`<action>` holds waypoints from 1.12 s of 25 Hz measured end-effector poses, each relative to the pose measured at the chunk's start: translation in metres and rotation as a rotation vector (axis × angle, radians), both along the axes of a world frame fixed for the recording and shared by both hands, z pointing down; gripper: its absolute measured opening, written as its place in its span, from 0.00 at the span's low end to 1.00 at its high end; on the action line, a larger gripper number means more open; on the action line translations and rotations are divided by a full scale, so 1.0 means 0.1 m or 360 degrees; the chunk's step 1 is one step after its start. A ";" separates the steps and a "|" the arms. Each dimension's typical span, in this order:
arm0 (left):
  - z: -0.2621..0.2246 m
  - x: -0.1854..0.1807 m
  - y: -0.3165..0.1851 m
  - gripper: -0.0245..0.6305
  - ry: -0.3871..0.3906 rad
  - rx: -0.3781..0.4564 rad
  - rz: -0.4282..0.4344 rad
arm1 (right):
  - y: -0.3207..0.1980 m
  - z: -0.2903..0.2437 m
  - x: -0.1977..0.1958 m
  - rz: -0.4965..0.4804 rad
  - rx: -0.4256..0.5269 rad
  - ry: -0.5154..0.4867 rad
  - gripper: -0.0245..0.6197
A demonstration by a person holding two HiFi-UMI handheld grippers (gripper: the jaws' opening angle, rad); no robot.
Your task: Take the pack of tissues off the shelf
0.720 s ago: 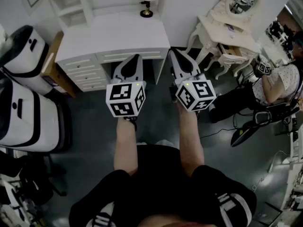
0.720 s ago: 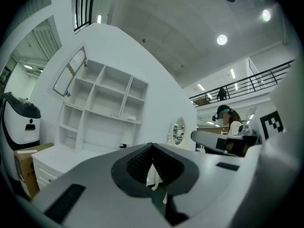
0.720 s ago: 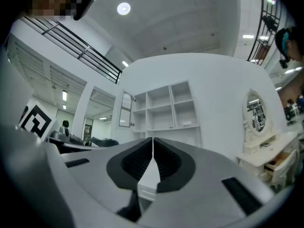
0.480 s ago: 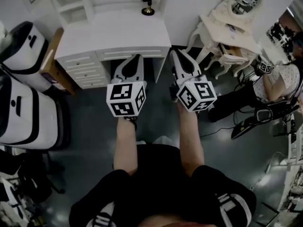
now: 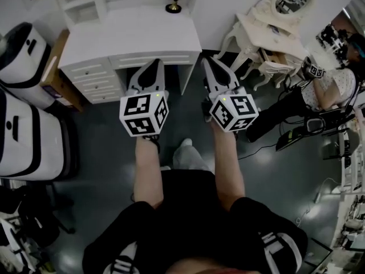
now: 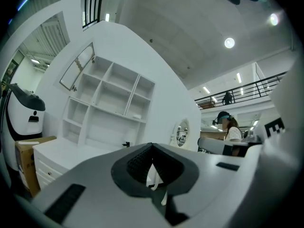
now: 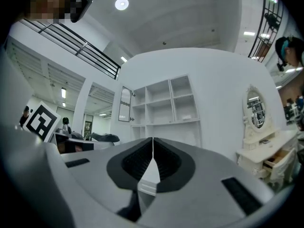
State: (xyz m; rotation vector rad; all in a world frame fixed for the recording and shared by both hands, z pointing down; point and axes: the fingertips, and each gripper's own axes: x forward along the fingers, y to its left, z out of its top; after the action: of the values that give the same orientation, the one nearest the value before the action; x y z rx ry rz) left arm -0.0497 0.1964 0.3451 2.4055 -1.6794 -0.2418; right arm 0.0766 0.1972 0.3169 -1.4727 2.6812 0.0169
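A white shelf unit [image 5: 85, 1] stands on the back of a white desk [image 5: 131, 36]. In the left gripper view, a small white pack-like thing [image 6: 137, 116] lies in a right-hand cubby of the shelf unit [image 6: 109, 103]. The same small white thing [image 7: 187, 117] shows in the right gripper view; it is too small to name surely. My left gripper [image 5: 153, 67] and right gripper [image 5: 210, 64] are held side by side in front of the desk and point at it. Both are shut and hold nothing, well short of the shelves.
A small dark and gold ornament [image 5: 173, 4] stands on the desk's back edge. Bulky white and black machines [image 5: 28, 56] and a cardboard box [image 5: 54, 73] flank the desk's left. An ornate white vanity [image 5: 279, 16] and a seated person [image 5: 331, 84] are at the right.
Both grippers have drifted a little forward and left toward the desk. A foot has come forward under my arms. The jaws stay shut.
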 end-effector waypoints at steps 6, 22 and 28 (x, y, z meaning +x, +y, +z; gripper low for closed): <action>0.11 0.09 -0.26 0.05 -0.0019 -0.0040 0.0015 | -0.29 0.12 0.07 0.0010 -0.0051 0.0010 0.08; 0.50 -0.41 -1.37 0.05 -0.0099 -0.0183 -0.0202 | -1.52 0.40 -0.43 -0.0071 0.0037 0.0281 0.08; 0.35 -0.28 -2.01 0.05 -0.0131 -0.0178 -0.0214 | -2.27 0.24 -0.23 -0.0064 0.0025 0.0156 0.08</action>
State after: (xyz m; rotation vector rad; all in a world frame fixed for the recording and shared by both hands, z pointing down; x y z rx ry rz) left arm -0.0773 -0.0044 0.3799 2.2538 -1.8415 -0.0669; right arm 0.0541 -0.0297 0.3411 -1.4497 2.7802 0.1106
